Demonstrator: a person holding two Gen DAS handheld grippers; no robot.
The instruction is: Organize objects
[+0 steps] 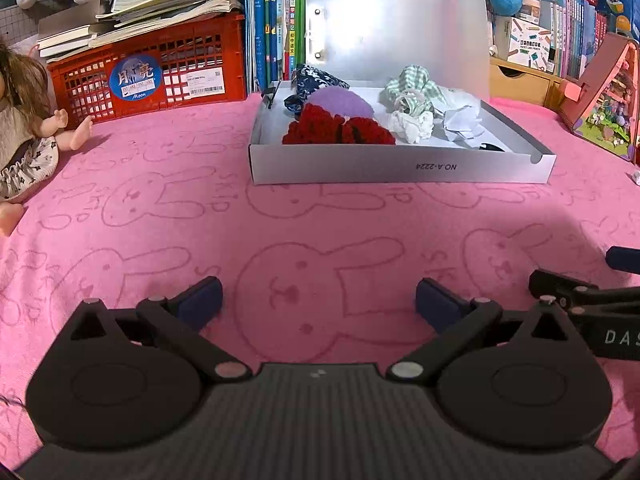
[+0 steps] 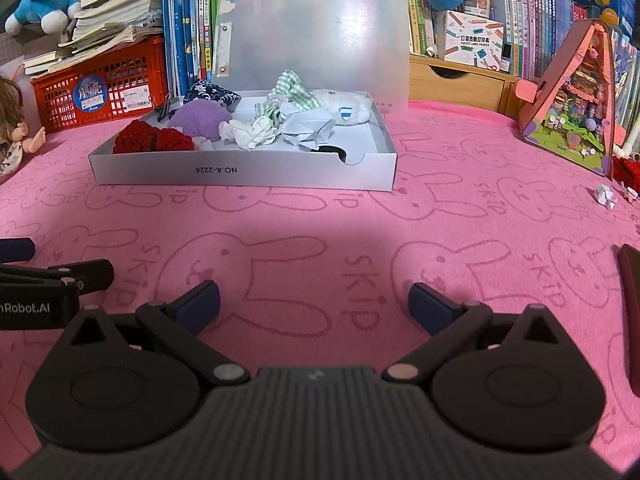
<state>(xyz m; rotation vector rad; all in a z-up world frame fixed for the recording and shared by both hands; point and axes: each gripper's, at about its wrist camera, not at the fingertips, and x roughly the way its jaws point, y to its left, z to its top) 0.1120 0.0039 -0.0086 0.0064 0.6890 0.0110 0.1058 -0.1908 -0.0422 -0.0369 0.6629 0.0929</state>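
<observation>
The grey document box (image 2: 244, 170) sits toward the back of the bench with its translucent lid (image 2: 316, 44) propped upright against the books, so the tray stays open for dropping things in. Soft items already lie gathered inside: a red crocheted piece (image 2: 152, 142) at the front left, a purple pompom (image 2: 202, 120), a dark blue patterned pouch (image 2: 212, 94), a green checked cloth (image 2: 294, 88), a white crumpled cloth (image 2: 252, 130), folded white paper (image 2: 308, 126) and a white plush (image 2: 344, 108) at the back right.

Both tools hang well short of the box, side by side. The left gripper (image 1: 318, 300) has its jaws released and empty; the right gripper (image 2: 314, 302) likewise.

A small white paper flower (image 2: 606, 196) lies loose at the far right, likely yet to collect.

The bench wears a pink bunny-print towel (image 2: 360, 240). Around it: a red crate (image 1: 148, 68) under stacked books, a doll (image 1: 24, 136), a blue plush toy (image 2: 44, 0), a wooden drawer unit (image 2: 456, 80), and a pink triangular diorama (image 2: 576, 108).
</observation>
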